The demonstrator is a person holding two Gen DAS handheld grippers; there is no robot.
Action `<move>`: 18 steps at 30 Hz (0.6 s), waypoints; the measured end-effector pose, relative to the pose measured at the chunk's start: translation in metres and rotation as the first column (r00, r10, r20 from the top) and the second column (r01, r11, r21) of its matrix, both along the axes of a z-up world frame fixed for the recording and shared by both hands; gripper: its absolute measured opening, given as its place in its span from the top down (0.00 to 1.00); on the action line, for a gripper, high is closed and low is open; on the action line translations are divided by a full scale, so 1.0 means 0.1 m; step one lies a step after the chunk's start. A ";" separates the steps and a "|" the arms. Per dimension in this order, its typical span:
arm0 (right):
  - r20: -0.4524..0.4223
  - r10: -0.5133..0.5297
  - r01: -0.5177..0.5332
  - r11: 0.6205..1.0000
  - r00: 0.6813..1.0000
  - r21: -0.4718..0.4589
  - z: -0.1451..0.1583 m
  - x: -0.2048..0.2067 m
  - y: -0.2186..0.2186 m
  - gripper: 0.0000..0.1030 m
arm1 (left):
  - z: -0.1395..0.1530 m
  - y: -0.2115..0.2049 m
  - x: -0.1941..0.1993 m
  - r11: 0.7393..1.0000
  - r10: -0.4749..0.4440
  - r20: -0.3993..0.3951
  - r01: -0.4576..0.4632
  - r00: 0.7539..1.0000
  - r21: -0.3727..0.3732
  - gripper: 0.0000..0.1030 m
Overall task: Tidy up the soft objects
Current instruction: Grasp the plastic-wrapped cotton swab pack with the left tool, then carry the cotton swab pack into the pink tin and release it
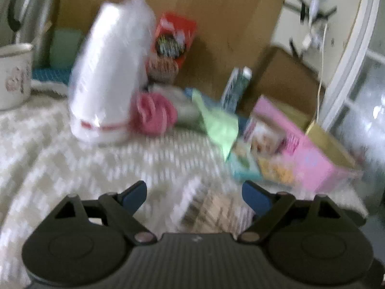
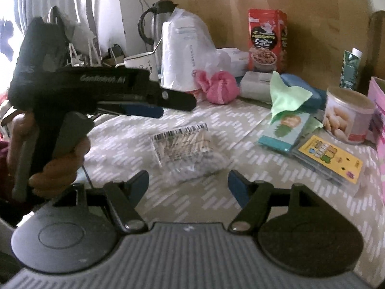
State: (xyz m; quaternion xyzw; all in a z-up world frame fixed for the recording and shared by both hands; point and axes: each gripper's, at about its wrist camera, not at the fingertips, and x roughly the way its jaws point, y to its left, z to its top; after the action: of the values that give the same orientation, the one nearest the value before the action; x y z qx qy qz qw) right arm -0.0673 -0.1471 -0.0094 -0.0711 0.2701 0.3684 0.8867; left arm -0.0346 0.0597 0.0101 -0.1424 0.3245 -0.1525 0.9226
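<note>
A patterned cloth (image 2: 216, 204) covers the whole table, crowded at the back by a white plastic bag (image 2: 182, 55), a red cereal box (image 2: 267, 41) and a round tin (image 2: 349, 118). Among these sit the soft things: a pink rolled cloth (image 2: 217, 86), touching the bag's base, and a green cloth (image 2: 286, 96) draped over a blue block to its right.

Nearer lies a clear packet of small sticks (image 2: 187, 151), its long axis running left to right, directly ahead of the right gripper (image 2: 189, 187), whose 2 jaws stand released with nothing between them.

The left gripper (image 1: 193, 196) is likewise spread and empty (its view is blurred), pointing in from the left. Of the 2, it looks nearer the pink cloth.
</note>
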 end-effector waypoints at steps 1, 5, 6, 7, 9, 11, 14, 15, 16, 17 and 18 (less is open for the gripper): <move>0.010 -0.002 0.002 1.000 1.000 -0.012 0.00 0.01 0.03 0.28 | -0.03 -0.04 0.00 1.000 -0.001 0.003 0.001 1.000 0.016 0.15; 0.045 -0.018 0.020 0.999 0.999 -0.050 -0.04 0.00 0.09 0.46 | -0.02 -0.20 -0.05 0.997 -0.057 0.015 0.057 0.998 0.048 0.29; 0.046 -0.026 0.028 0.999 0.999 -0.044 -0.04 0.01 0.07 0.50 | -0.02 -0.23 -0.06 0.996 -0.060 0.018 0.059 0.998 0.060 0.30; 0.040 -0.035 0.036 0.999 0.999 -0.032 -0.04 0.02 0.05 0.52 | -0.01 -0.25 -0.07 0.996 -0.064 0.019 0.063 0.998 0.061 0.31; 0.033 -0.052 0.052 0.999 0.998 -0.008 -0.02 0.02 -0.01 0.53 | 0.02 -0.27 -0.06 0.997 -0.072 0.015 0.071 0.997 0.043 0.31; 0.048 -0.067 0.066 0.998 0.997 0.007 0.00 -0.02 -0.07 0.53 | 0.07 -0.32 -0.06 0.996 -0.084 0.023 0.083 0.996 0.032 0.31; 0.097 -0.092 0.091 0.996 0.991 0.022 0.04 -0.10 -0.16 0.53 | 0.18 -0.47 -0.03 0.994 -0.107 0.052 0.105 0.993 0.042 0.32; 0.113 -0.104 0.101 0.995 0.988 0.027 0.06 -0.11 -0.19 0.53 | 0.23 -0.54 0.00 0.992 -0.118 0.065 0.115 0.991 0.050 0.32; 0.127 -0.117 0.114 0.993 0.985 0.034 0.08 -0.13 -0.24 0.53 | 0.27 -0.61 0.02 0.990 -0.129 0.076 0.125 0.989 0.058 0.32; 0.144 -0.133 0.128 0.991 0.981 0.044 0.11 -0.14 -0.29 0.53 | 0.33 -0.69 0.05 0.988 -0.145 0.090 0.139 0.985 0.068 0.32; 0.159 -0.149 0.142 0.988 0.976 0.053 0.14 -0.14 -0.35 0.53 | 0.38 -0.76 0.08 0.985 -0.159 0.101 0.152 0.982 0.076 0.32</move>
State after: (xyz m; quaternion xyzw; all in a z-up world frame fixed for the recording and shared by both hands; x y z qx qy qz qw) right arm -0.0815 -0.1825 0.0045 -0.0626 0.1935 0.3010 0.9317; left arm -0.0269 -0.0165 0.0482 -0.0768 0.2896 -0.2205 0.9282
